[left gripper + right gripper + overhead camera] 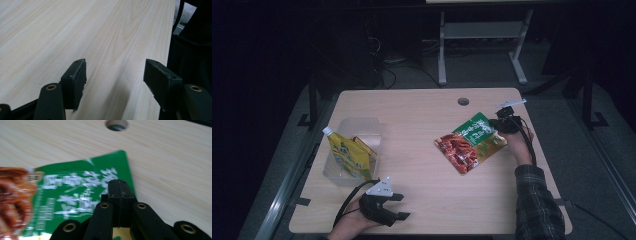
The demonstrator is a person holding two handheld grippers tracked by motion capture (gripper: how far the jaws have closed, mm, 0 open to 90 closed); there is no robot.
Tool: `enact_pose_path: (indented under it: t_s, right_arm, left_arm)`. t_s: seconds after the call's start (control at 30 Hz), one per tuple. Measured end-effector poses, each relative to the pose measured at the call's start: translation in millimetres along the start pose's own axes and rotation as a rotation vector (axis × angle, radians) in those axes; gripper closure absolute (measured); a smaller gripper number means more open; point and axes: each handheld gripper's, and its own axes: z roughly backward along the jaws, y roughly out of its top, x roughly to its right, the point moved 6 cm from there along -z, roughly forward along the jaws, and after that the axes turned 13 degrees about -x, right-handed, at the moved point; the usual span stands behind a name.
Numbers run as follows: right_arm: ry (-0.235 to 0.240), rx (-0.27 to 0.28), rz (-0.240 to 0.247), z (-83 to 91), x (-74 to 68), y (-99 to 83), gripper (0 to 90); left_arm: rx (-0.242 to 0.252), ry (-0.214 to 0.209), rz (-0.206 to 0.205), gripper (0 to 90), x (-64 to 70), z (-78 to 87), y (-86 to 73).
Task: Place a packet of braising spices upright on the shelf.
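While the right gripper [501, 123] sits at the far right of the wooden surface [422, 195], its jaws are pressed together on the green end of a flat snack pouch [471, 141]. In the right gripper view the two black jaws meet with no gap, pinching the pouch's green edge [75, 195]; the pouch's print looks blurred there. From the high view, the pouch lies right of the surface's centre, its red and brown pictured end pointing towards the near left and its green end up against the right gripper. A round cable hole [463, 101] sits in the surface just beyond the pouch, also seen at the top of the right gripper view. The left gripper [399, 206] rests low at the near left edge of the surface, held in the person's hand, its jaws spread wide with only bare wood between them, as the left gripper view confirms [115, 82]. Just beyond it, a clear plastic bin [357, 127] holds a yellow spouted pouch [347, 156] leaning upright inside, well apart from the snack pouch.
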Motion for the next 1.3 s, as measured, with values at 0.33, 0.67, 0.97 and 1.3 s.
enact_pose_path:
  t_s: [0.33, 0.67, 0.97, 1.3]
  right_arm:
    - [-0.048, -0.059, -0.003, -22.2, 9.5, -7.2, 90.0]
    - [-0.074, -0.091, -0.002, -29.4, 10.1, -9.5, 90.0]
    - [-0.055, -0.079, 0.037, -31.3, 1.0, -8.4, 90.0]
    - [0.005, -0.081, 0.146, -33.2, -34.3, -6.3, 90.0]
  left_arm:
    - [-0.005, 0.002, 0.0, 34.3, -1.1, 0.1, -1.0]
    - [-0.004, 0.007, 0.003, 34.4, -0.8, 0.8, -1.7]
    - [-0.005, 0.006, 0.004, 34.4, 0.0, -0.2, -1.4]
    - [0.0, 0.009, 0.002, 34.4, 0.3, 0.7, -0.9]
